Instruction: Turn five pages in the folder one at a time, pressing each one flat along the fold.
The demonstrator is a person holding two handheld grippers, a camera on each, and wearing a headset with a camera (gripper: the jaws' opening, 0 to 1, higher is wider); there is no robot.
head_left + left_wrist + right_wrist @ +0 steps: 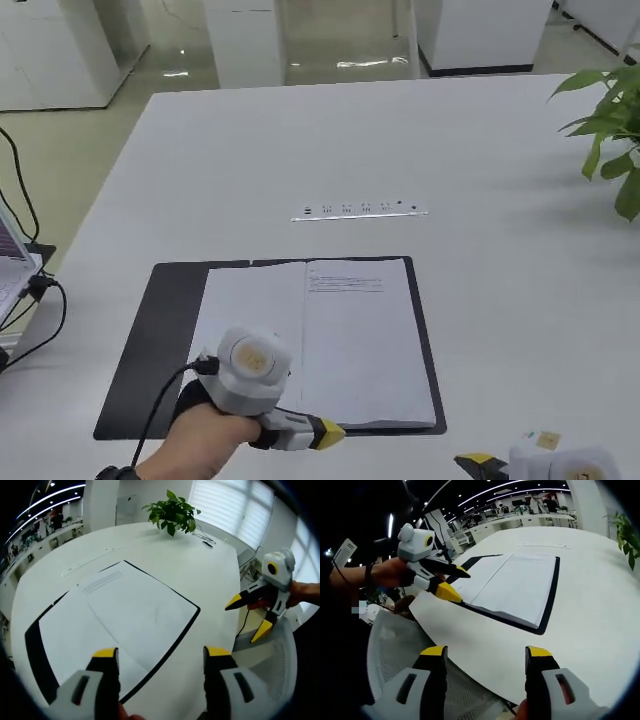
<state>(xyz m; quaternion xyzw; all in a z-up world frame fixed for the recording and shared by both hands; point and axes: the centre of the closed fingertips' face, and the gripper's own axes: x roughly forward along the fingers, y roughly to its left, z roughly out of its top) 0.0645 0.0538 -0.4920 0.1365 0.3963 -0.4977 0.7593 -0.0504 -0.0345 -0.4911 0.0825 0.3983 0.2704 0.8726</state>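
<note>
Paper sheets in the folder (150, 350) look thin, light and floppy, so I judge they will crease easily and could slip between hard jaws. The black cover seems stiffer but may slide on the smooth white table (500, 300). The folder lies open and flat by the near edge of the table, left of middle, its right page (365, 340) topping a thin stack. The best hold is probably that page's free right edge or near right corner, pinched lightly so that one sheet alone lifts.

The left gripper (325, 435) hovers at the folder's near edge, jaws spread wide and empty. The right gripper (486, 651) hangs at the near edge of the table, right of the folder, jaws likewise wide apart with nothing between them.

Right of the folder the table is bare, giving room to swing a page over. A socket strip (360, 211) sits near the folder's far edge, and a plant (610, 130) stands at the far right, well apart.
</note>
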